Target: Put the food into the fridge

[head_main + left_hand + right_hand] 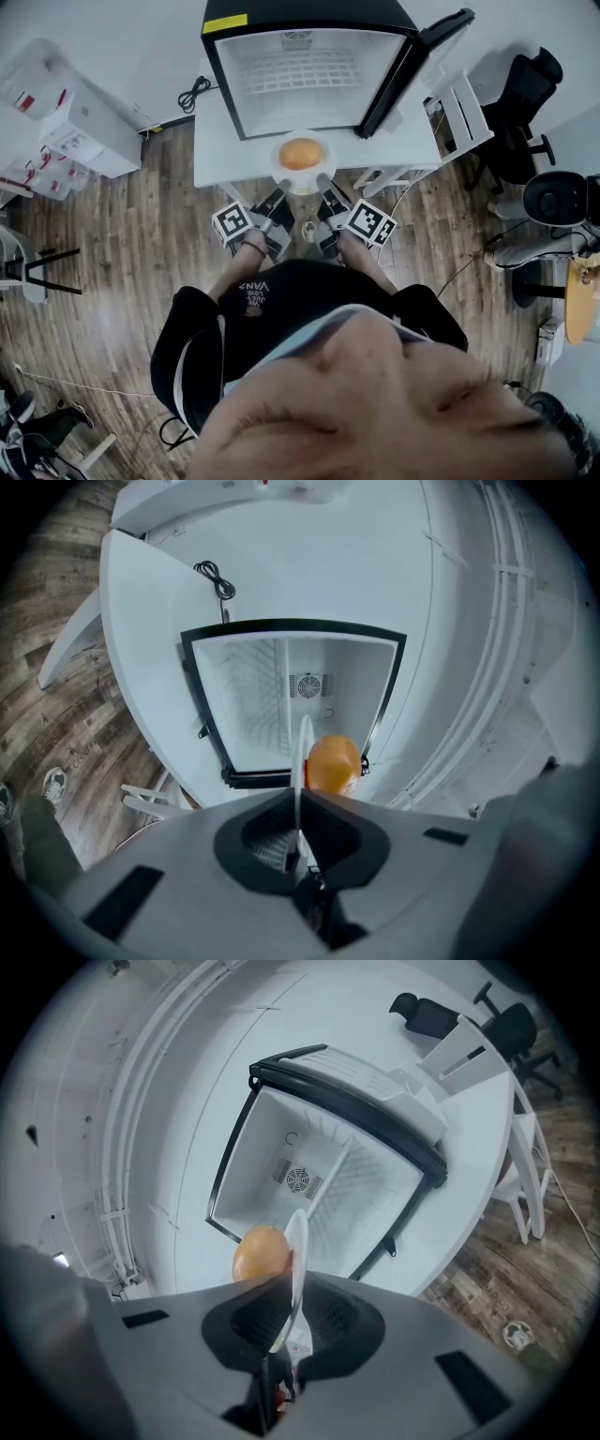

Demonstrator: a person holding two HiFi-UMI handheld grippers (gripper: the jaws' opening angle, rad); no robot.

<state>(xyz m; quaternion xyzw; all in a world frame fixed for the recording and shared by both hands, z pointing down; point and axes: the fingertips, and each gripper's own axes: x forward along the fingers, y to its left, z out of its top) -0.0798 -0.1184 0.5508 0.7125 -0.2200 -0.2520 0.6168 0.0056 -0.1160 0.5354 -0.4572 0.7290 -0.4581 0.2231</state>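
While left claw and right claw pinch opposite plate rims, food faces open fridge mouth.

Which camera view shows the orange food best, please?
The head view: the orange food sits whole on the plate, seen from above. Both gripper views show it side-on, its lower part hidden.

The person wears a black short-sleeved T-shirt with small white lettering on its front. The grey moulded left gripper and right gripper have dark-lined jaws. Each carries a white cube with black square markers.
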